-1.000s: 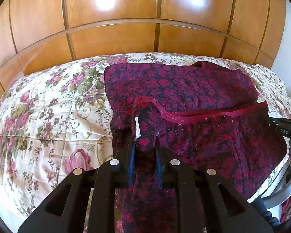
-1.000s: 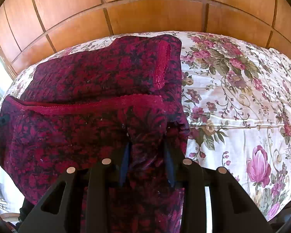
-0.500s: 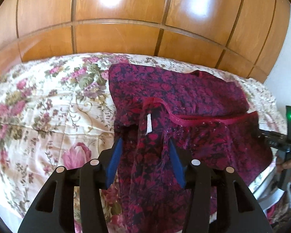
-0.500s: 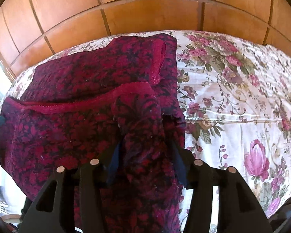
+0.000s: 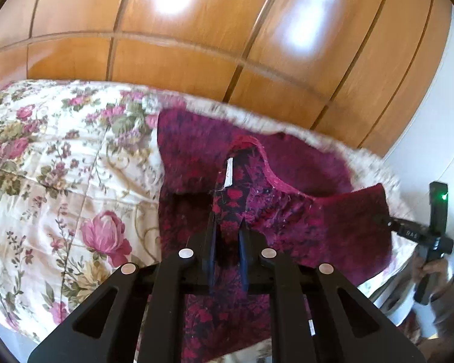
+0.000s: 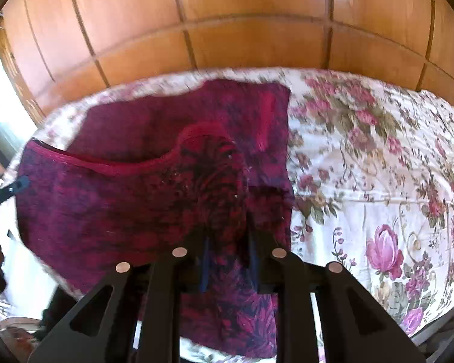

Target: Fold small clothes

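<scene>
Left wrist view: left gripper (image 5: 227,236) is closing, pinching the garment (image 5: 317,227) beside its white tag, lifting it over the floral bedspread (image 5: 60,181).
Right wrist view: right gripper (image 6: 227,239) is closing, clamping bunched hem.
Handling: probably soft, light, sagging; gripping corners seems best.

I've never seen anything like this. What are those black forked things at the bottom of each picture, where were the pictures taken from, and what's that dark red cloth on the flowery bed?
There is no robot here. A person holds a two-fingered gripping tool in each hand, and each tool carries a wide-angle camera looking forward along its fingers. One picture comes from the left tool, the other from the right tool. Each view also catches the other tool at its edge. The surface is a bed with a floral bedspread, in front of a wooden panelled wall. On it lies a dark red patterned garment with a red trimmed edge and a small white label. Both tools are closing with a bunch of that garment's cloth between their fingers, one near each end.
</scene>
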{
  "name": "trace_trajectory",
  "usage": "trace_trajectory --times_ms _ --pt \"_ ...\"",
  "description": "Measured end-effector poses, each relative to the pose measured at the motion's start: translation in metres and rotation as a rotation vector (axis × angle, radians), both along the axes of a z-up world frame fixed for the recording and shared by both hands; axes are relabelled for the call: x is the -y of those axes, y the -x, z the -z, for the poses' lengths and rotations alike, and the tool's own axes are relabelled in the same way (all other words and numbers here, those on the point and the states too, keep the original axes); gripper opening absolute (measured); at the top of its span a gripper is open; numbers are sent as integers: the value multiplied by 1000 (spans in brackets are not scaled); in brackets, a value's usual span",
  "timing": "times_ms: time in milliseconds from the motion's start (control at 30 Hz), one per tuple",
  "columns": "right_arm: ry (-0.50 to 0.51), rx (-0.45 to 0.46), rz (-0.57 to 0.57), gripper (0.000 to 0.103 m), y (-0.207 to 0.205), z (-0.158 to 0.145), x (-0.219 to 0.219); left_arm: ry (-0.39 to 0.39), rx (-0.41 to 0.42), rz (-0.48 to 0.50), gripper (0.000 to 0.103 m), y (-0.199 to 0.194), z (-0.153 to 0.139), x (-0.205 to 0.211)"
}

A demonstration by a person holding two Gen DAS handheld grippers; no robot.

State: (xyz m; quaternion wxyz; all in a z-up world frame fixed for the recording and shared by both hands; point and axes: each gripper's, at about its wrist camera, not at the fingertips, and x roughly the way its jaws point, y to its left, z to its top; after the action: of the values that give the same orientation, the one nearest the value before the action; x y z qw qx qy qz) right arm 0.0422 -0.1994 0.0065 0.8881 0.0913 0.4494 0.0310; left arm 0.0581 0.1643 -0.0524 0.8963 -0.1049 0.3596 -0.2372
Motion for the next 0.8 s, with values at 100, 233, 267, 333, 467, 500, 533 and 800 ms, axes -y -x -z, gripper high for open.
trace_trajectory --times_ms 100,233,267,333,467,500,533,800 --pt "-36 49 -9 19 -5 -21 0 19 37 6 11 -5 -19 -1" --pt "-70 97 -4 18 -41 -38 7 28 85 1 11 -28 -40 4" --pt "-70 106 -2 18 -49 -41 9 20 101 -7 11 -36 -46 6" --pt "-68 116 18 18 -78 -42 16 2 128 -26 11 -59 -54 12" --pt "-61 114 66 18 -133 -36 32 -12 107 -86 11 -112 -52 21" --pt "-59 110 79 18 -145 -33 36 -22 92 -99 11 -129 -49 24" --pt "-57 103 91 18 -158 -29 38 -33 84 -106 11 -142 -47 27" --pt "2 -31 154 18 -239 41 51 -152 -80 -199 11 -235 15 40"
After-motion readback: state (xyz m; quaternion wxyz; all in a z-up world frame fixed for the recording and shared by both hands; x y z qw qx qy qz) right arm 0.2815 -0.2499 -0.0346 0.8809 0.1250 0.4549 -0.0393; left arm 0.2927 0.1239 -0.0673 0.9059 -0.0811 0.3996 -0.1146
